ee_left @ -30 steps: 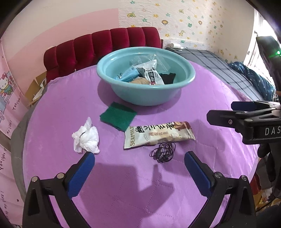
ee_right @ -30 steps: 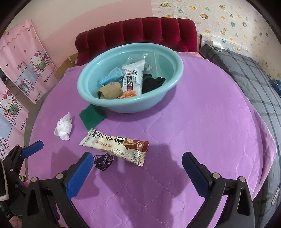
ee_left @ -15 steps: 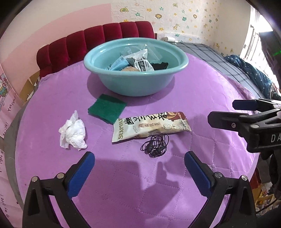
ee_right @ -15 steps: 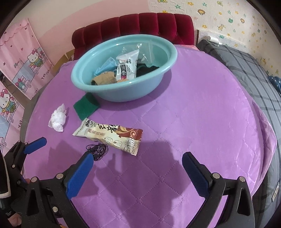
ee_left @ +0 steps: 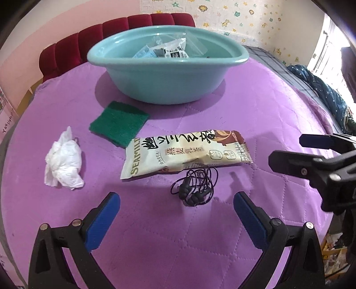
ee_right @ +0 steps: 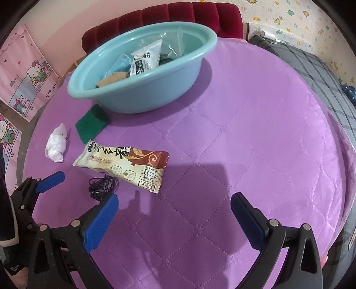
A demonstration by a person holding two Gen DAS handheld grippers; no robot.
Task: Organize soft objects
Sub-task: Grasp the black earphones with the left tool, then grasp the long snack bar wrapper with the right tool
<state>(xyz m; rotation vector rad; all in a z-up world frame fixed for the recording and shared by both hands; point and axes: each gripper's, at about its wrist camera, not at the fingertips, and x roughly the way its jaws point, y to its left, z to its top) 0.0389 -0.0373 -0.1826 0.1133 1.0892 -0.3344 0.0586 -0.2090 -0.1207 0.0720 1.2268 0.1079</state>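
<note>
On the purple quilted table (ee_left: 155,233) lie a crumpled white tissue (ee_left: 63,161) (ee_right: 56,144), a green scouring pad (ee_left: 119,123) (ee_right: 91,126), a cream and brown snack packet (ee_left: 187,153) (ee_right: 124,165) and a tangle of black earphones (ee_left: 195,186) (ee_right: 102,185). A teal basin (ee_left: 164,82) (ee_right: 142,89) behind them holds several packets and cloths. My left gripper (ee_left: 175,204) is open, low over the table, just short of the earphones. My right gripper (ee_right: 174,205) is open and holds nothing, to the right of the earphones.
A red tufted headboard (ee_right: 178,15) stands behind the basin. A grey checked bed (ee_right: 322,73) lies to the right, with a dark blue cloth (ee_left: 320,93) on it. Pink cartoon posters (ee_right: 24,73) hang at the left. The right half of the table (ee_right: 255,133) is bare.
Both grippers have sunk lower and moved forward toward the loose items; the earphones and packet now sit closer to the left fingers. Nothing on the table has shifted.
</note>
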